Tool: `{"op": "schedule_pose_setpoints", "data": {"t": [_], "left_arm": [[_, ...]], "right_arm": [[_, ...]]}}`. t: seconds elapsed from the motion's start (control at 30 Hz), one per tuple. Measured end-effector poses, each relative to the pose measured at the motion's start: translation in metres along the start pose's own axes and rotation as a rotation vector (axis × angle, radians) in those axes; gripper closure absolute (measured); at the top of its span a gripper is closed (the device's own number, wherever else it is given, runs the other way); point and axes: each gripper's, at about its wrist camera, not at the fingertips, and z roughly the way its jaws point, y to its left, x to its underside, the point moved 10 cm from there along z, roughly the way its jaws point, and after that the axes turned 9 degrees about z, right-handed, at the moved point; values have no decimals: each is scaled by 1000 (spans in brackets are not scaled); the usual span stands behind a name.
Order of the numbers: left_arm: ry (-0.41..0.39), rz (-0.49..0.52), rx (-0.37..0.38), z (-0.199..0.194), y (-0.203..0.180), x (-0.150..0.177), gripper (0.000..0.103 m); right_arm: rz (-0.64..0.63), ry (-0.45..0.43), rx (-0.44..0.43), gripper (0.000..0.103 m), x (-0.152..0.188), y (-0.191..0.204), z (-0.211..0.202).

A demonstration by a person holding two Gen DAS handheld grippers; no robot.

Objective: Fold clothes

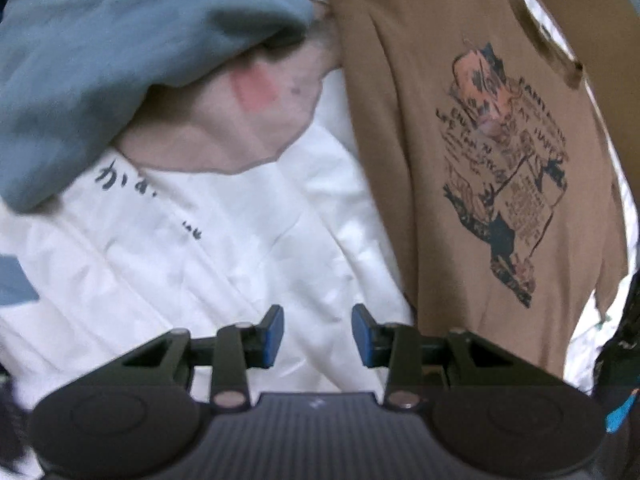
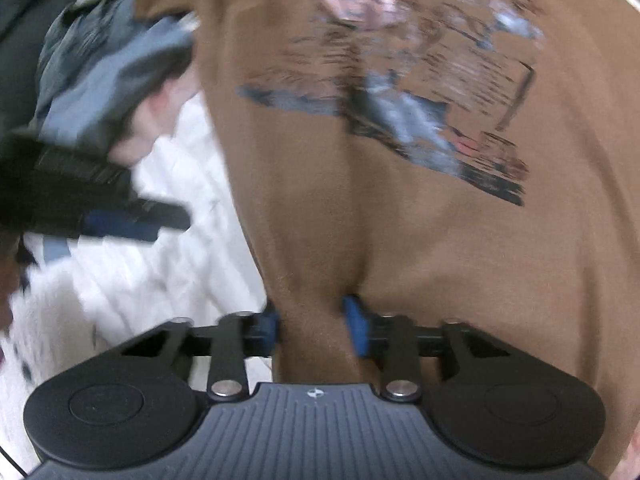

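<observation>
Right gripper (image 2: 311, 326) pinching brown printed T-shirt (image 2: 400, 220), left gripper (image 1: 318, 336) parted, empty over white garment (image 1: 200, 240); shirt unfolded, folding barely begun.

Brown printed T-shirt (image 2: 400, 240), print side up, spread over white fabric, hem bunched.

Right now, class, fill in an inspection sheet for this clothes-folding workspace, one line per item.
Surface: white quilted cover, creased, with dark writing.
Job's things: brown printed T-shirt spread on the cover.
Clutter: blue-grey garment bunched over a pale pink garment.
Grippers: left gripper open above the cover, nothing between its pads; right gripper has a fold of the T-shirt between its pads, seemingly pinched.
Cables: nothing seen.
Surroundings: dark and blurred at the edges, cannot tell.
</observation>
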Motion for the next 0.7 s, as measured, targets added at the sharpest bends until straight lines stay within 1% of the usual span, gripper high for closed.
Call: {"op": "schedule_pose_setpoints", "data": {"t": [0.03,0.07,0.2,0.23,0.27,0.37,0.4,0.47,0.6,0.7], "left_arm": [[-5,4,5,1,-2,1,64],[-10,7,10,2,-3,2,64],[-19,35,26,13,-16,4,64],[-21,40,33,16,-20,5,64],[-21,44,42,20,-24,5,65],[-21,74,60,33,-39,6,78],[-24,81,71,35,-43,7,79],[-40,84,79,36,-48,7,79],[-46,63,104,38,-50,5,78],[-44,84,115,40,-54,3,77]], "right_arm": [[41,9,-25,82,-4,-5,-3],[56,9,-33,87,-6,-10,-7],[114,6,-74,90,-16,-27,-17],[128,2,-79,93,-18,-32,-19],[142,-1,-84,95,-21,-37,-21],[181,-13,-81,95,-29,-52,-24],[183,-21,-75,96,-31,-55,-23],[180,-34,-59,98,-35,-61,-22],[181,-49,-23,98,-42,-72,-21],[194,-56,7,98,-47,-80,-18]]}}
